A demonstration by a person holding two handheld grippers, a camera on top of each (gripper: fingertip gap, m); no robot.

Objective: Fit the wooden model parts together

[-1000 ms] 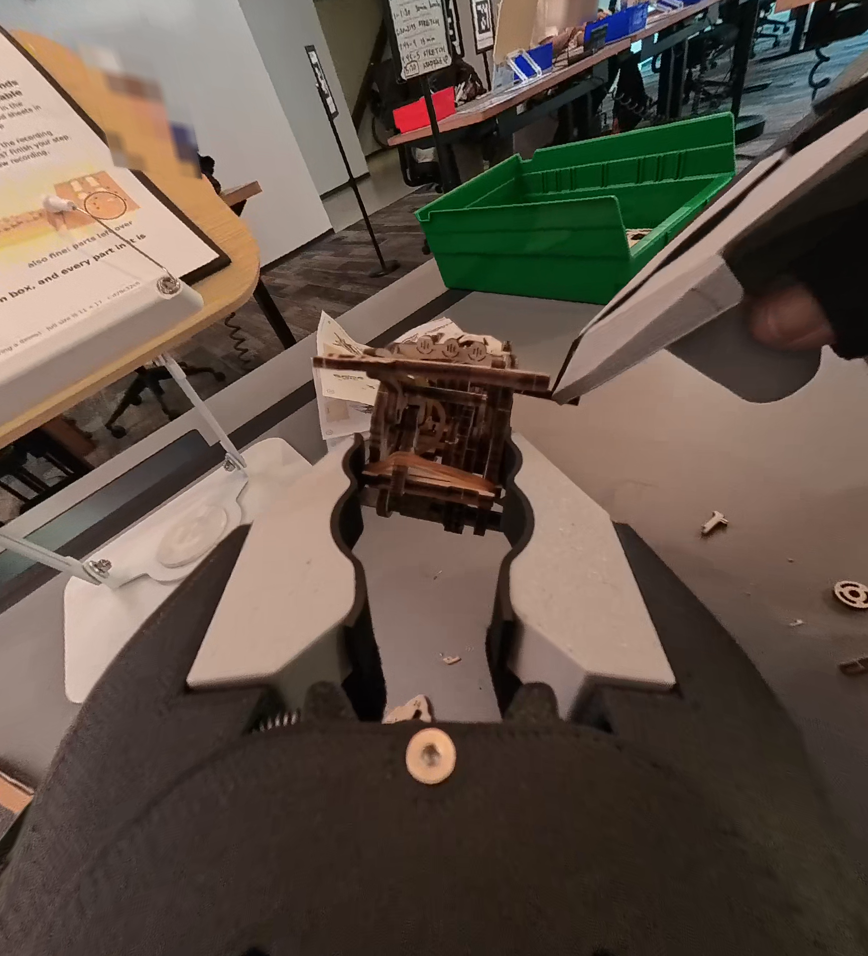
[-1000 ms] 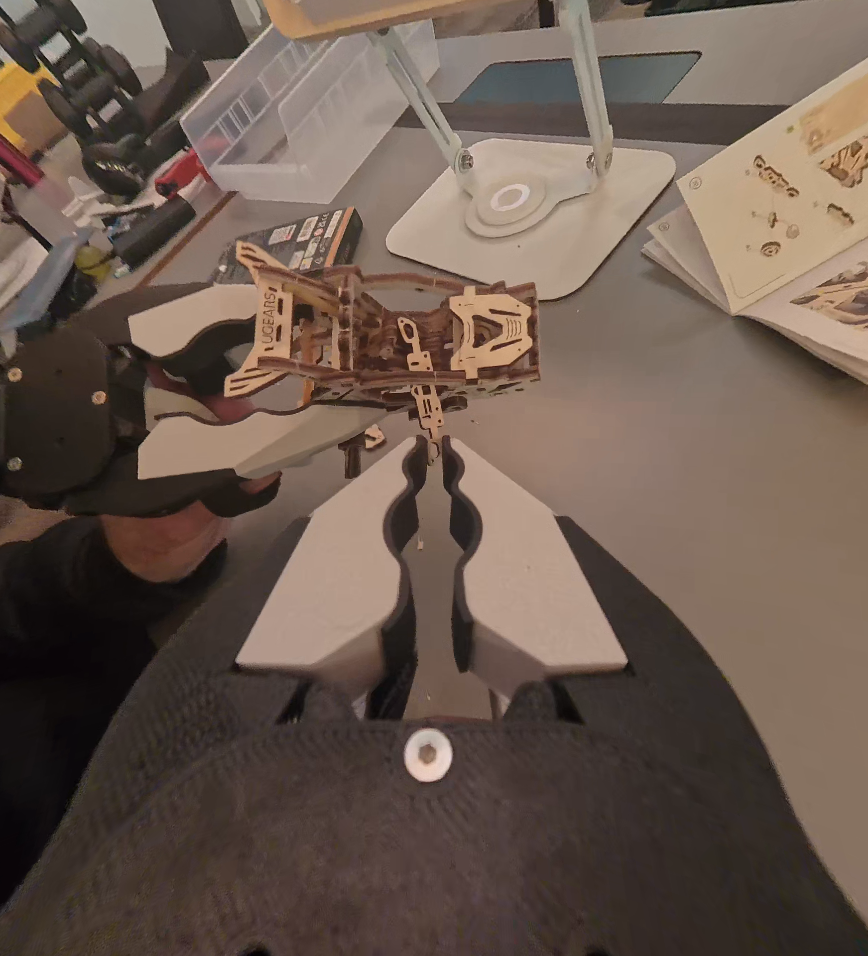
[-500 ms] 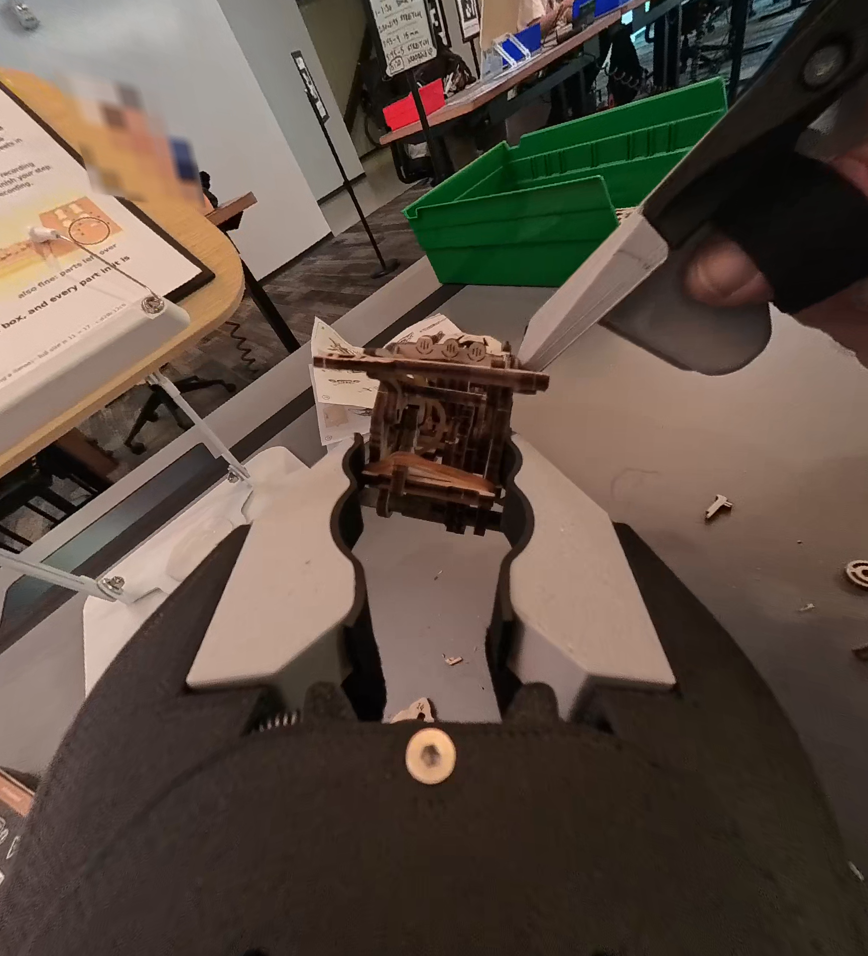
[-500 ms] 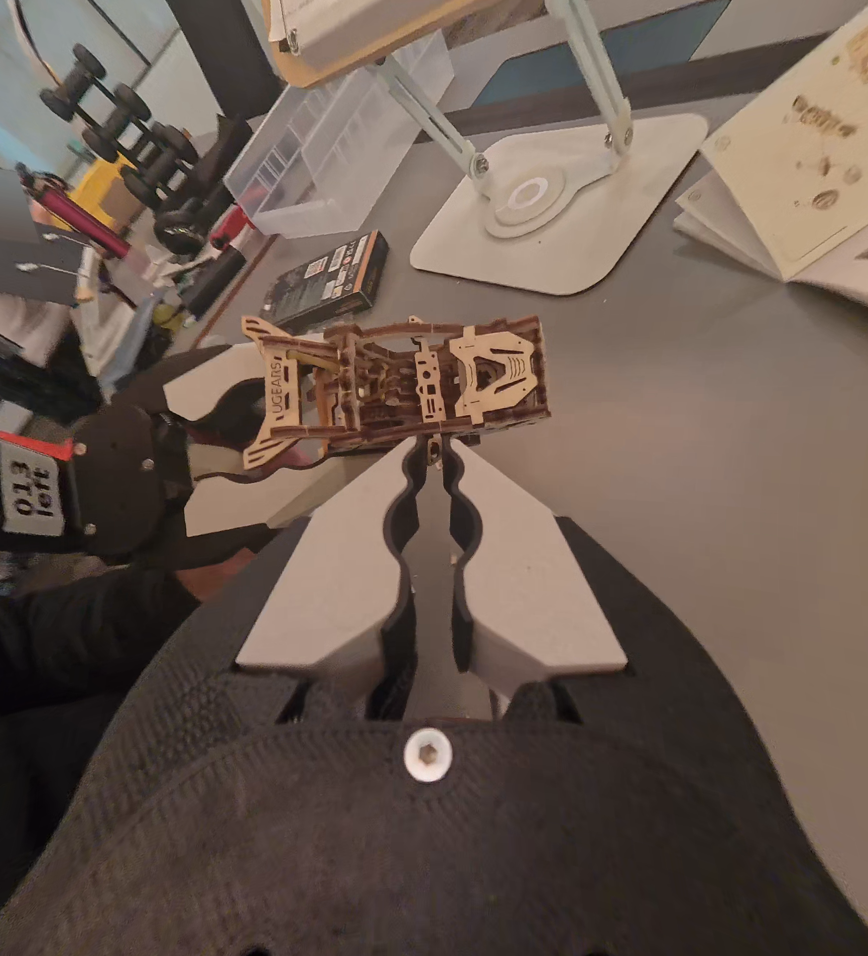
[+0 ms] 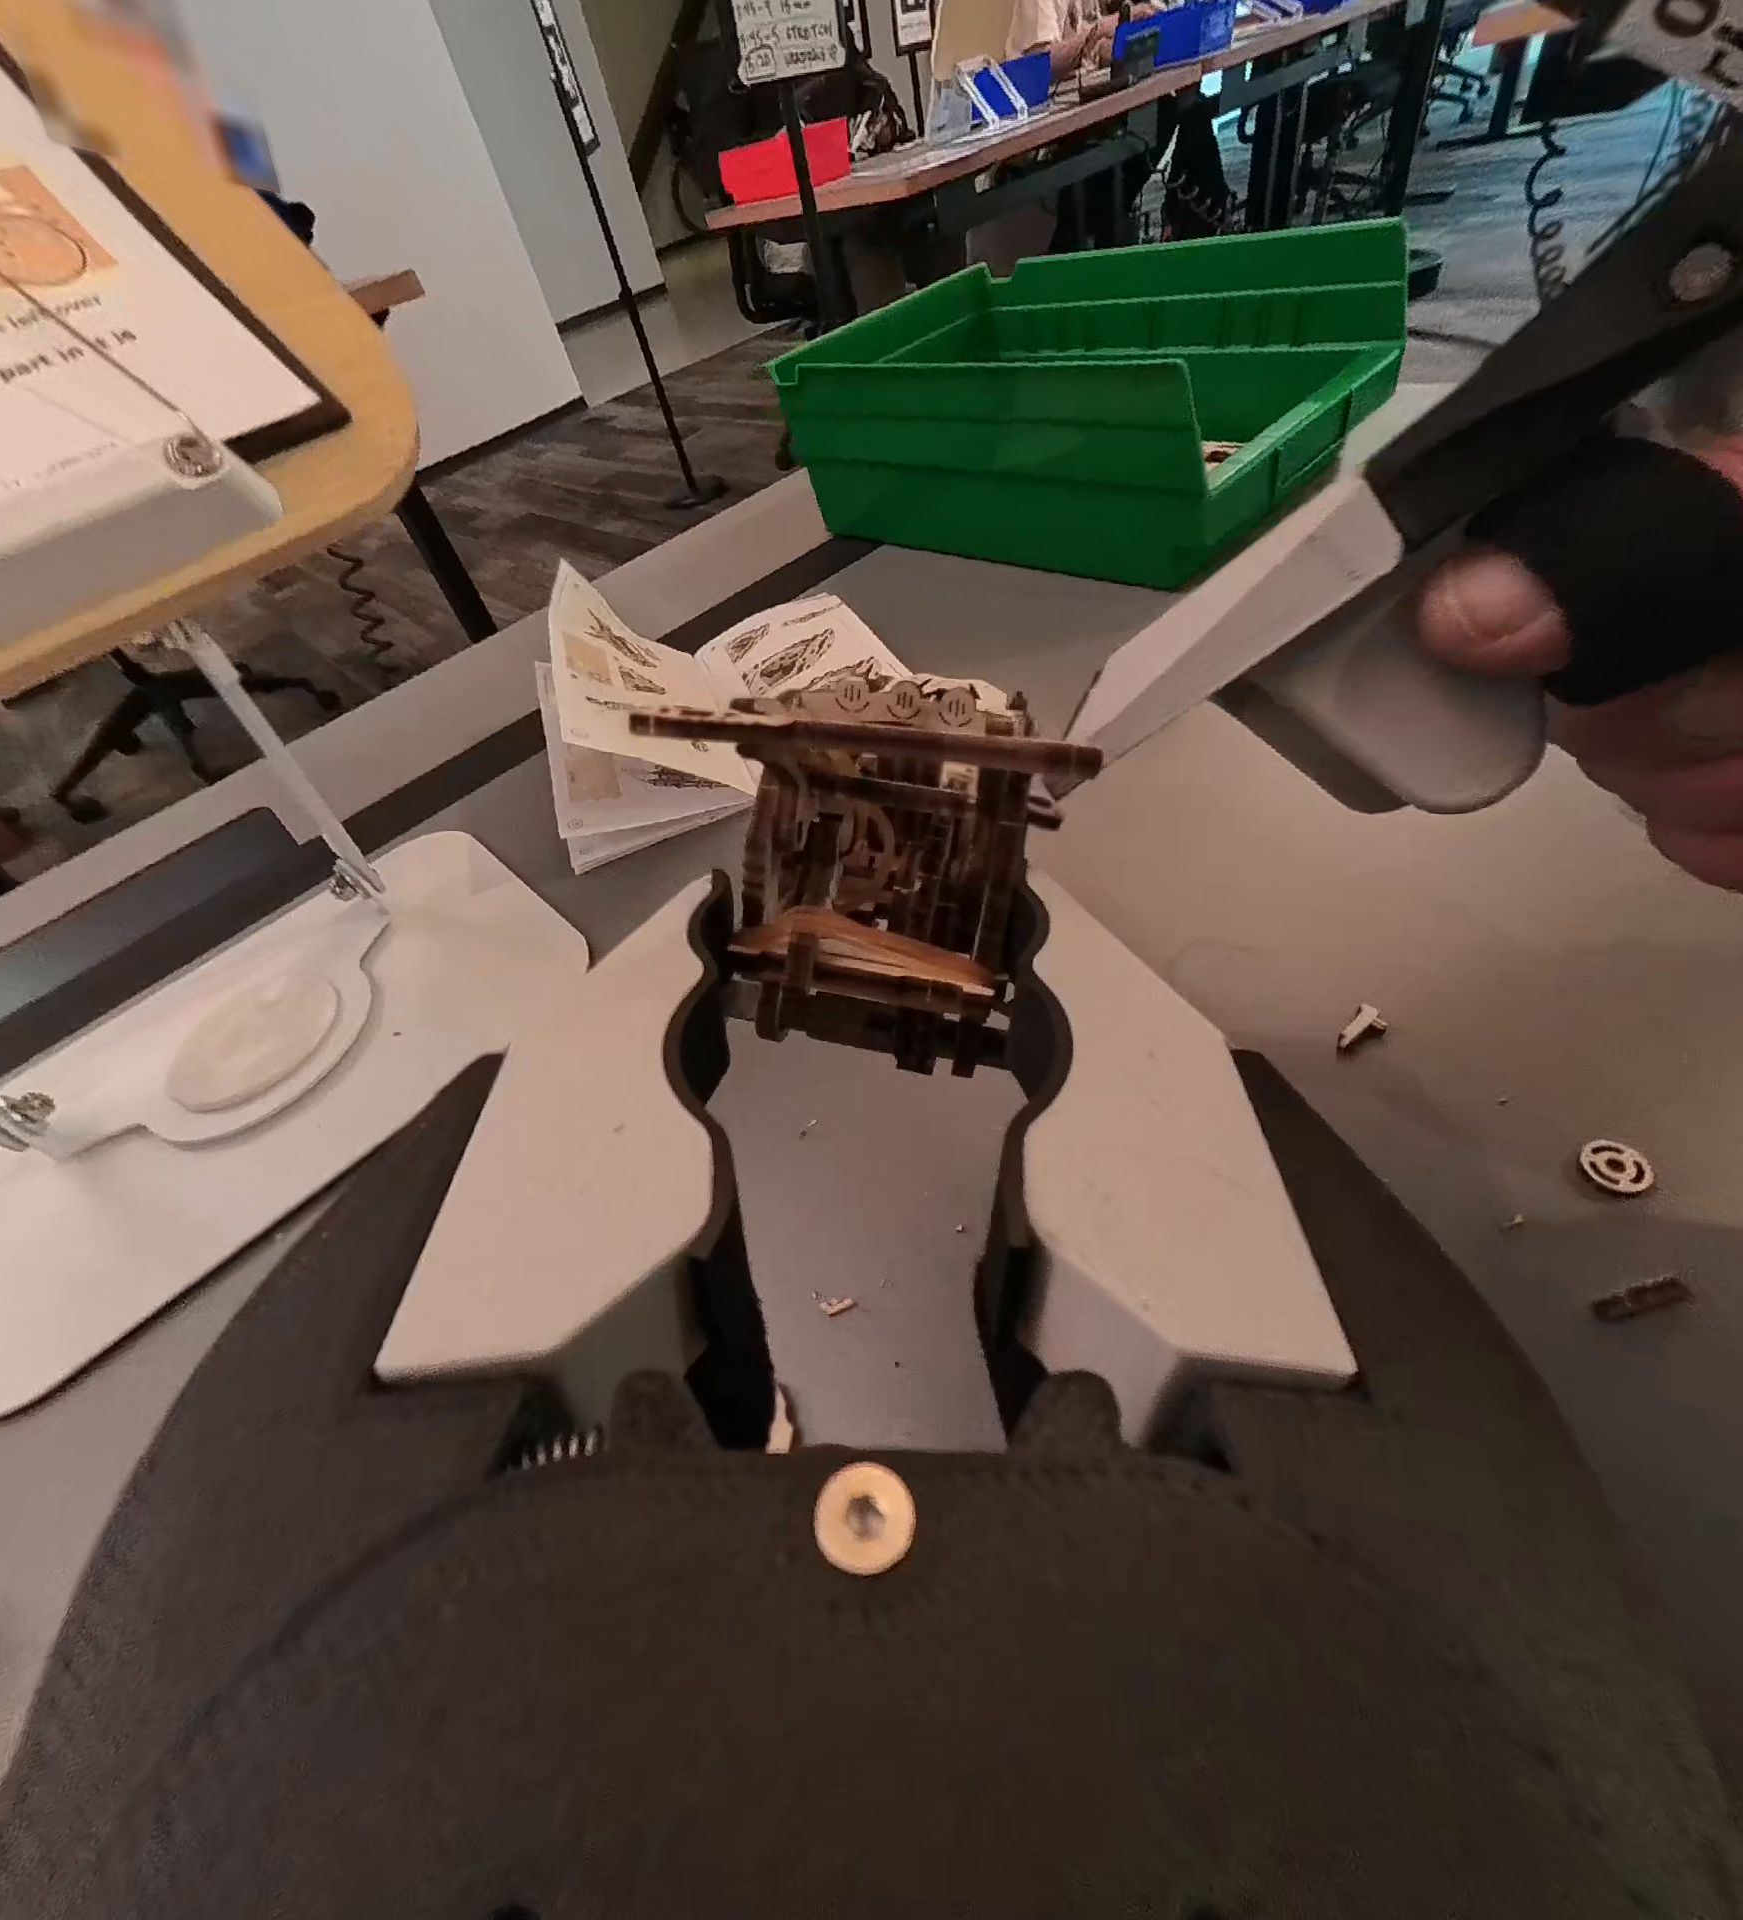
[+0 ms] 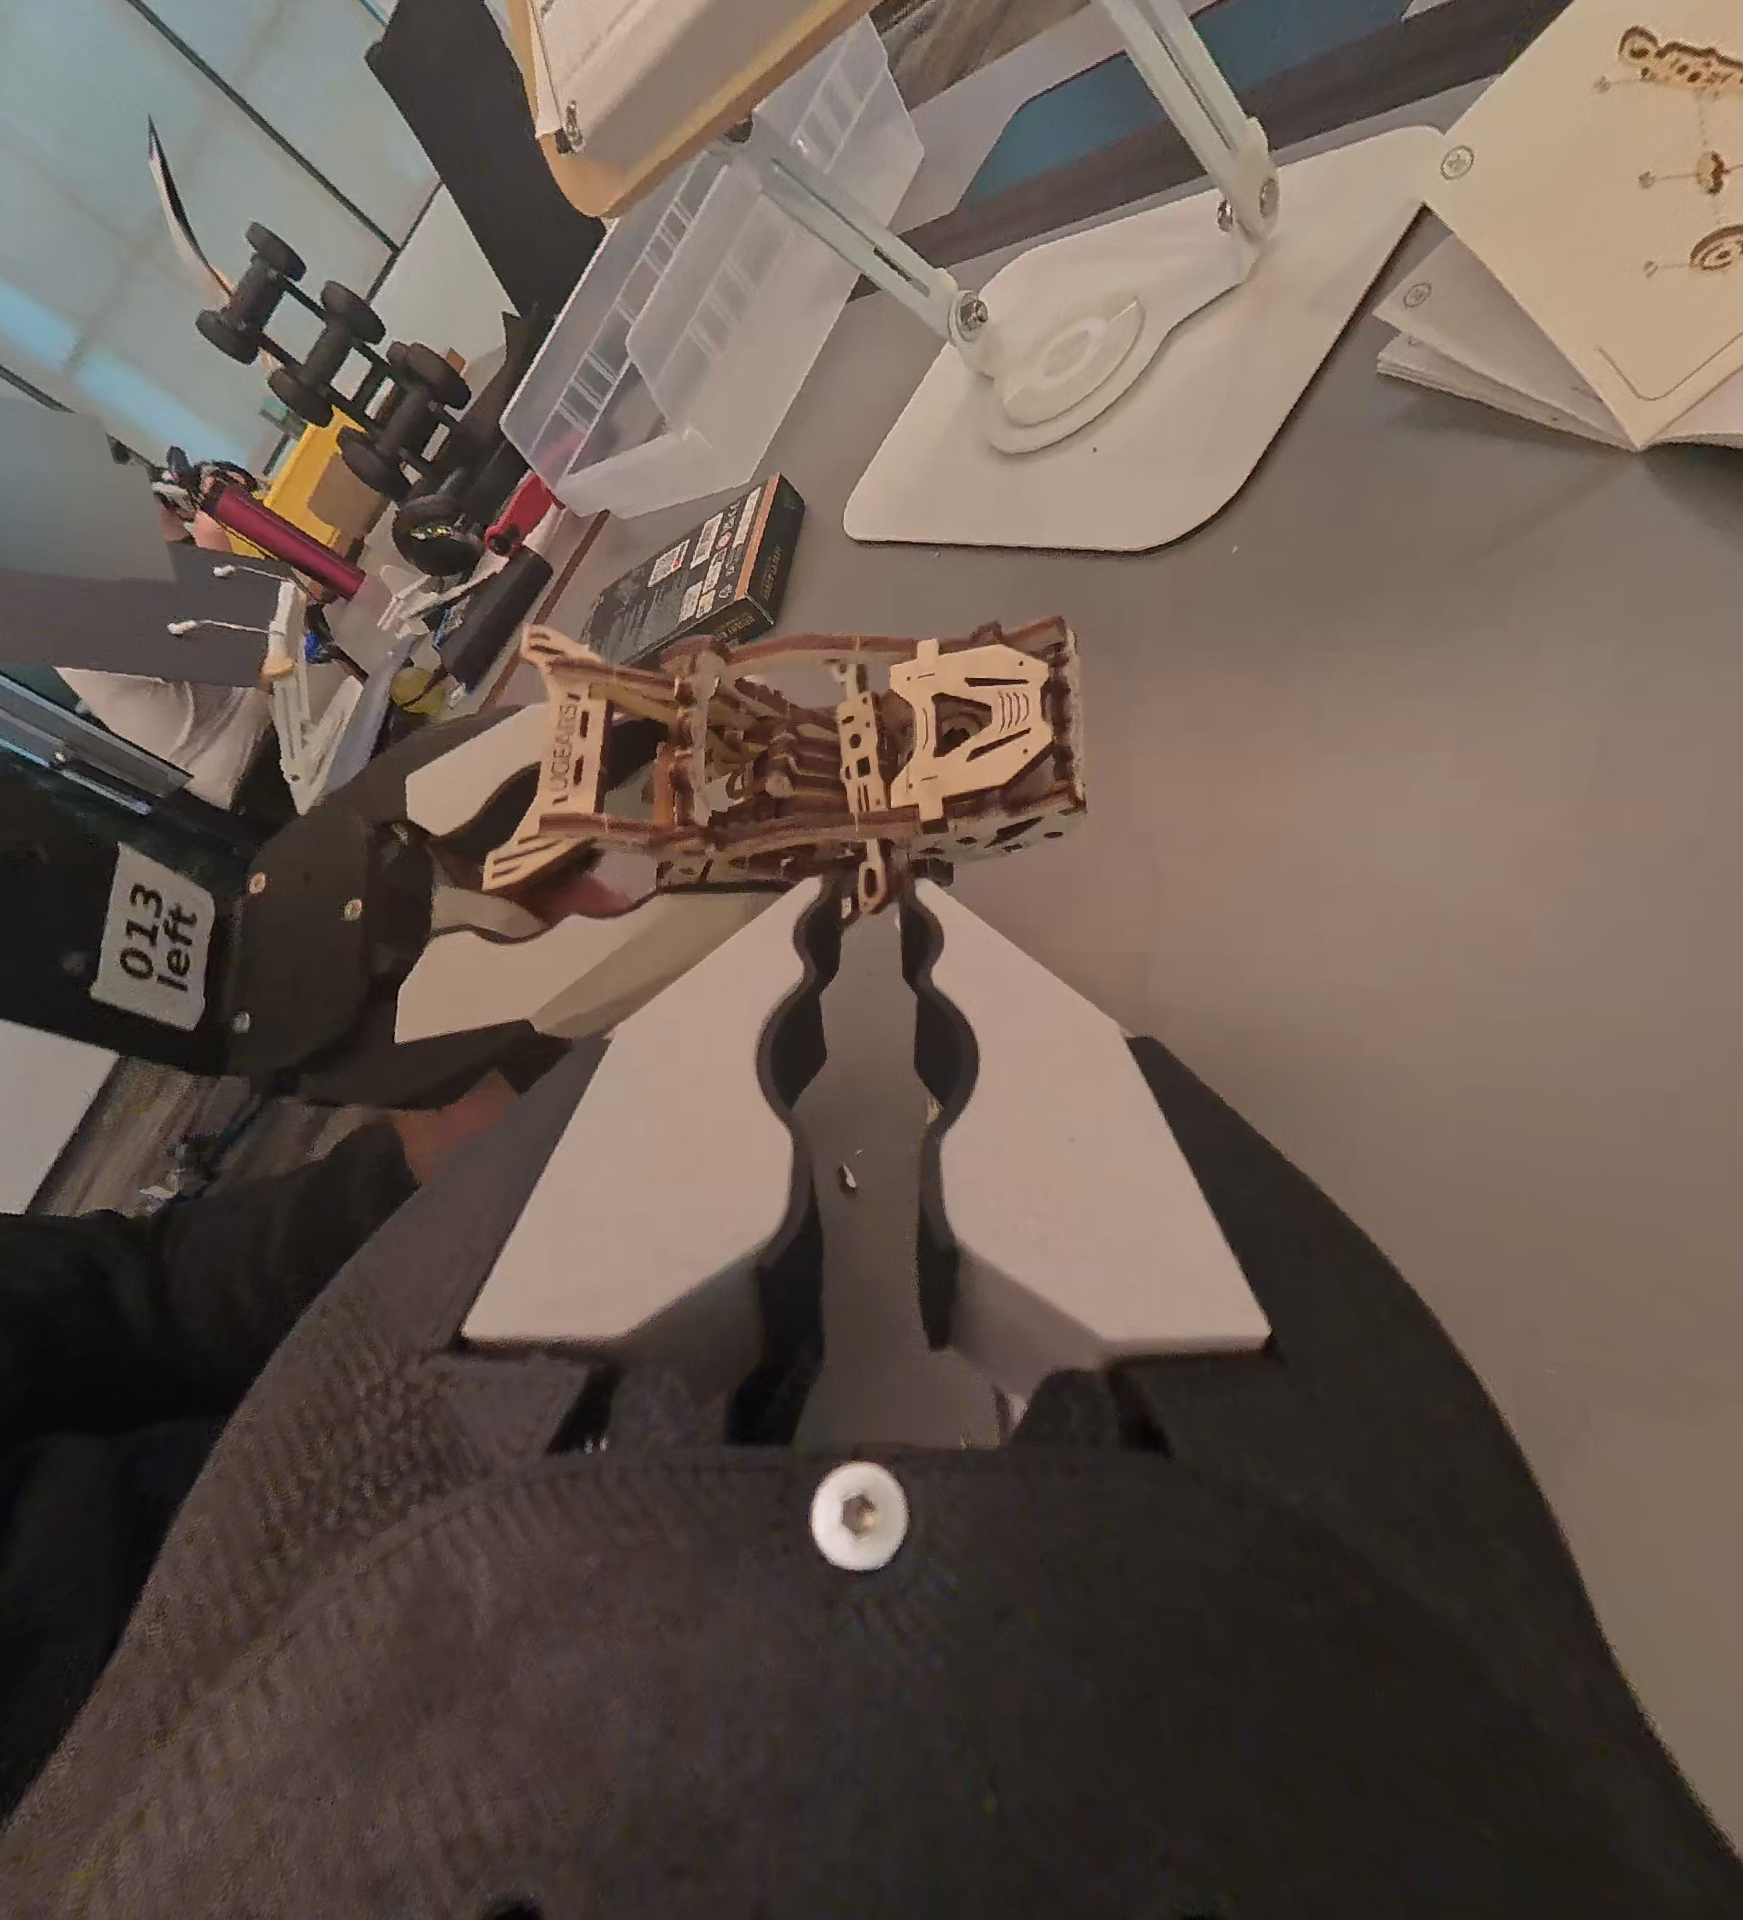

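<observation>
Holding one wooden model (image 5: 877,883) clear of the grey counter (image 5: 1418,956), my left tool (image 5: 872,940) grips its near end, the jaws set fairly wide around the frame. From the right wrist view that model (image 6: 805,769) lies lengthwise across the frame at about 12 o'clock of my right tool (image 6: 867,904), whose jaws stand narrow, pinching a small wooden tab that hangs from the model's underside.

I count two tools, each in one gloved hand; the right hand (image 5: 1677,665) comes in from 2 o'clock in the left view, tool tip touching the model's top plate. Three loose wooden bits lie on the counter at 3 o'clock: a small peg (image 5: 1362,1027), a round wheel piece (image 5: 1615,1167) and a dark strip (image 5: 1641,1299).

One green bin (image 5: 1085,436) sits at 12 o'clock, one open instruction booklet (image 5: 638,727) just behind the model, one white stand base (image 5: 171,1091) at 9 o'clock, one dark box (image 6: 701,571) and one clear organiser (image 6: 701,332) farther off
</observation>
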